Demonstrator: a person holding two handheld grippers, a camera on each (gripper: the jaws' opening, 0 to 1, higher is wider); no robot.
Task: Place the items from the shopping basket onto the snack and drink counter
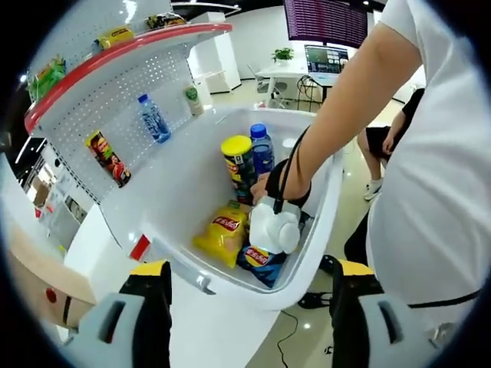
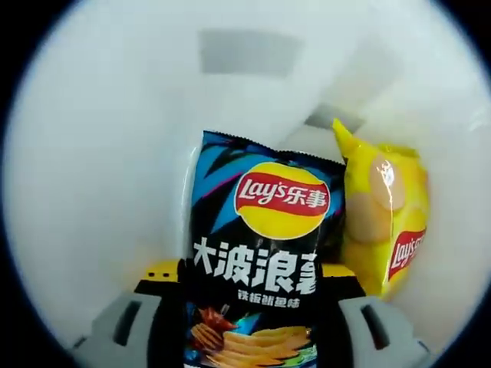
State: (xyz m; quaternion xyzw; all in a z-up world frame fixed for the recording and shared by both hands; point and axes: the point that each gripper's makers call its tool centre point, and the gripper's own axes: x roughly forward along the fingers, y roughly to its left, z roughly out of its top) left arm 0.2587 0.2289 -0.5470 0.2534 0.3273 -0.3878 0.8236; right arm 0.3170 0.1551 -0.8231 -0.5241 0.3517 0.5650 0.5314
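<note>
Right gripper [image 2: 257, 307] jaws pinch the black Lay's bag [image 2: 261, 261] inside the basket [image 1: 230, 291]; left gripper [image 1: 249, 307] jaws spread; yellow Lay's bag [image 2: 383, 222], Pringles can [image 1: 239, 165] and water bottle [image 1: 261, 148] remain.

Four chip bags [image 1: 224, 234] — three bottles [image 1: 261, 149], one can [image 1: 238, 165].

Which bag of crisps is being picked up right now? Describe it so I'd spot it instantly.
Look inside the white shopping basket, where the right gripper reaches down. Between that gripper's jaws is the black-and-blue Lay's bag. Its neighbour, the other Lay's bag, is plain yellow; this one is dark with big white Chinese lettering.
</note>
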